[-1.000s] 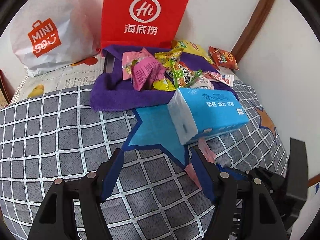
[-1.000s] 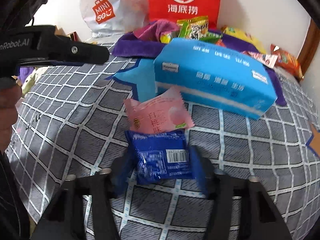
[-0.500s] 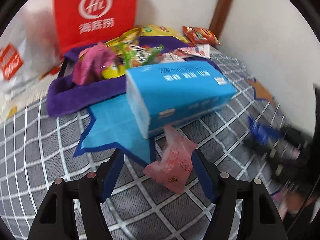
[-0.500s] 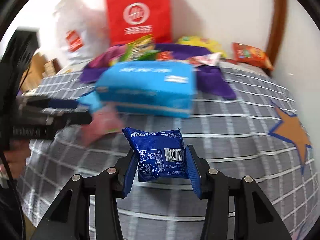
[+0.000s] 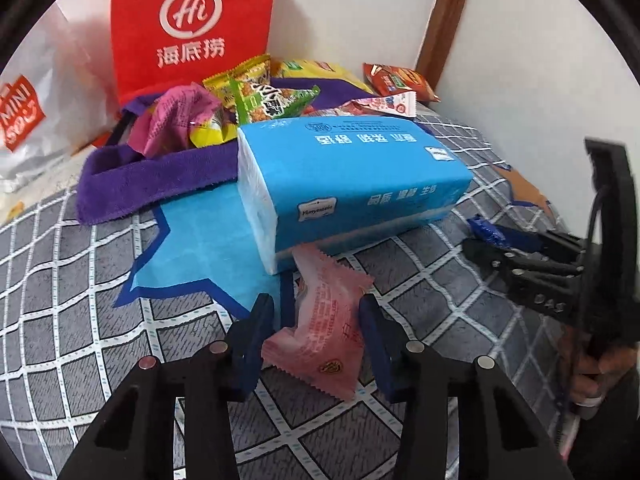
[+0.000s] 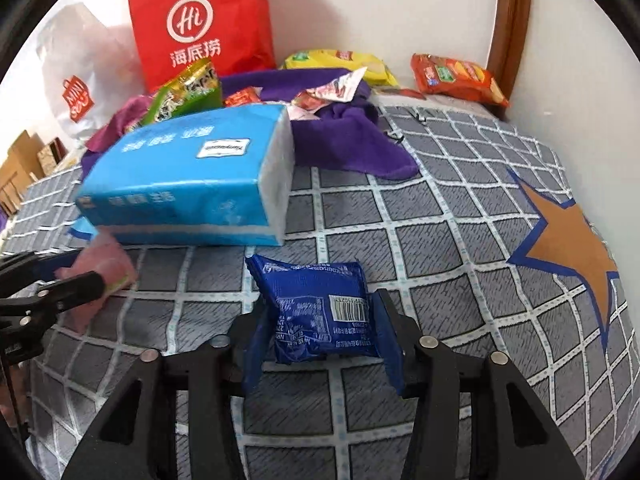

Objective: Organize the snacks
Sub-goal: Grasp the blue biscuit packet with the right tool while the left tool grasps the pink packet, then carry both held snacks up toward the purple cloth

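My left gripper (image 5: pixel 316 320) is shut on a pink snack packet (image 5: pixel 320 332), just in front of a blue tissue pack (image 5: pixel 352 176). My right gripper (image 6: pixel 320 320) is shut on a blue snack packet (image 6: pixel 320 312) and holds it over the checked bedspread; it also shows in the left wrist view (image 5: pixel 496 236). The pink packet shows blurred in the right wrist view (image 6: pixel 104 276), held by the left gripper. A pile of snack packets (image 5: pixel 248 100) lies on a purple towel (image 5: pixel 160 176) behind the tissue pack.
A red paper bag (image 5: pixel 192 28) and a white Miniso bag (image 5: pixel 28 112) stand against the wall. An orange snack bag (image 6: pixel 456 76) and a yellow one (image 6: pixel 340 60) lie near the far corner. The white wall and brown door frame (image 6: pixel 512 20) close the right side.
The left gripper has swung right to the pink packet and closed on it. The right gripper has lifted the blue packet and carried it right, away from the tissue pack.
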A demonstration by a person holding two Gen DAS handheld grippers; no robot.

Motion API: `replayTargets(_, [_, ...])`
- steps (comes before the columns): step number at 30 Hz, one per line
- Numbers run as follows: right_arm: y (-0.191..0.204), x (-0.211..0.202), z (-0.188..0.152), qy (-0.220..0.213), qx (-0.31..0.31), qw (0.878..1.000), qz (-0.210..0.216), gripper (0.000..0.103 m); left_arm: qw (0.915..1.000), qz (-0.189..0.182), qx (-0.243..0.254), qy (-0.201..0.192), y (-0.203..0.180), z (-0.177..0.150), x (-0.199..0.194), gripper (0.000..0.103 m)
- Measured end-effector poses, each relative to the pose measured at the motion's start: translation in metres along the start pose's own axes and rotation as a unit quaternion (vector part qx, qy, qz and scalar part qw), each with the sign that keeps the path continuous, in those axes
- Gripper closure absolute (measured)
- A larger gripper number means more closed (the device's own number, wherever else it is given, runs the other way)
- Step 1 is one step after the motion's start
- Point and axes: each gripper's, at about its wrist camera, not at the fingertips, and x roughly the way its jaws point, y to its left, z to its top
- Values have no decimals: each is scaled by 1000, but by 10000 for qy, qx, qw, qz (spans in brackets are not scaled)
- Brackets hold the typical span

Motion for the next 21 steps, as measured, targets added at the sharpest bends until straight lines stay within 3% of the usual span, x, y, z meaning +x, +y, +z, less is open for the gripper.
replayTargets(21, [1,4,1,32,-26,10000,55,47,9994,235,215,97,-10,0,6,60])
